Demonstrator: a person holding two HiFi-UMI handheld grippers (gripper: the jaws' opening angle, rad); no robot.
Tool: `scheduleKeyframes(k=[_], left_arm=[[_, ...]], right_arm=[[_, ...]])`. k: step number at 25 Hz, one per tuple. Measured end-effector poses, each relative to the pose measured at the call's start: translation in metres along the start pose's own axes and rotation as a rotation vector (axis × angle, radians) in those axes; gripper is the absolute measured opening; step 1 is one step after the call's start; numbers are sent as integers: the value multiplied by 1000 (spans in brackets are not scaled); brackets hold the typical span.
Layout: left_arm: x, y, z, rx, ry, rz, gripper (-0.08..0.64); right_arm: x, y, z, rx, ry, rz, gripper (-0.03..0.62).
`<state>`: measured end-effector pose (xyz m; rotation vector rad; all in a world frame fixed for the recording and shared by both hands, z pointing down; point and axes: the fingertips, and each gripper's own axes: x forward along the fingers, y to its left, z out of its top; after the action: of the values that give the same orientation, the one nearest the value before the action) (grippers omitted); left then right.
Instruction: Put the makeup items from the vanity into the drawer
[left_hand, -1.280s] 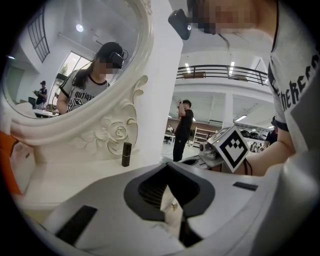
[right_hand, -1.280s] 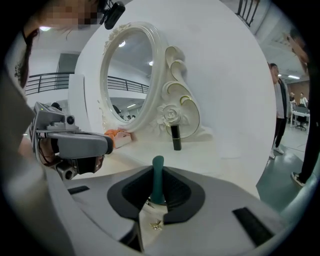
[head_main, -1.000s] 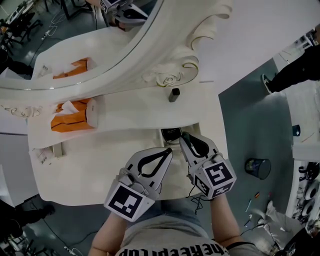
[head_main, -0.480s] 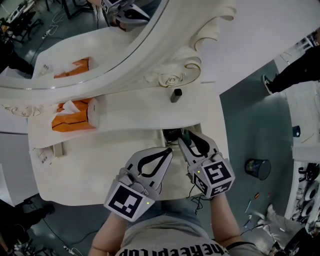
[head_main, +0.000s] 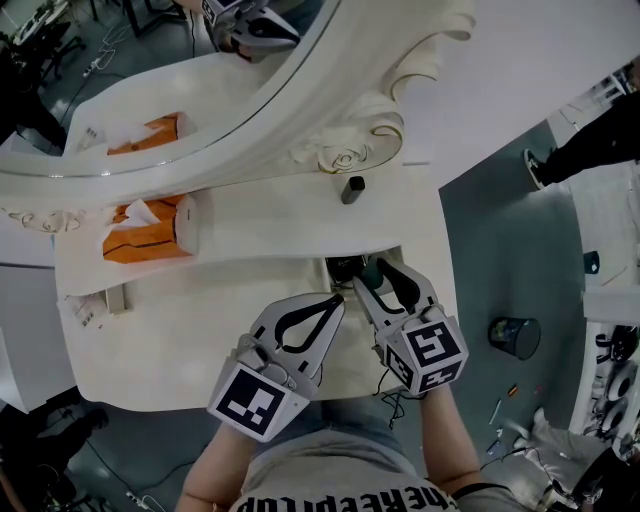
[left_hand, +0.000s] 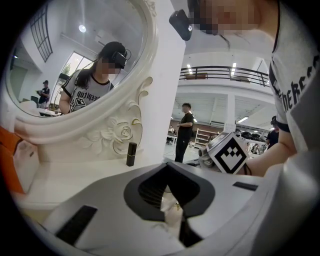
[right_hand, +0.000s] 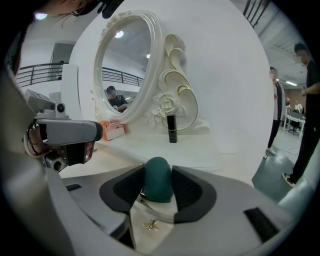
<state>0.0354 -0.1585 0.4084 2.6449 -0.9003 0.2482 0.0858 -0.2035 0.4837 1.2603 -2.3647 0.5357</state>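
As the right gripper opens its jaws, a teal egg-shaped sponge stands between the pads, at the front edge of the white vanity's upper ledge. The left gripper, at its 9 o'clock, has its jaws together on nothing. A dark lipstick tube stands upright at 12 o'clock, beside the mirror's carved scroll. An orange tissue box lies at 10 o'clock.

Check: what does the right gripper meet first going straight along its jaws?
The teal sponge, already between the opening jaws of the right gripper. Beyond it, the upright black tube on the vanity top looks next in line, though depth is unclear.
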Motion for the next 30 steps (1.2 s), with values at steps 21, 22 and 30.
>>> scheduleKeyframes(k=[21,22,30], left_arm=[[-7,-6,1,6,-13,-3,15],[-7,-6,2,6,-13,-3,15],[-11,-13,2,16,-15,-13,15]], right_arm=[[-8,4,3,25,-19,0,190],[-10,4,4,27,-24,-1,153],[-21,12,11,15,-63,6,23]])
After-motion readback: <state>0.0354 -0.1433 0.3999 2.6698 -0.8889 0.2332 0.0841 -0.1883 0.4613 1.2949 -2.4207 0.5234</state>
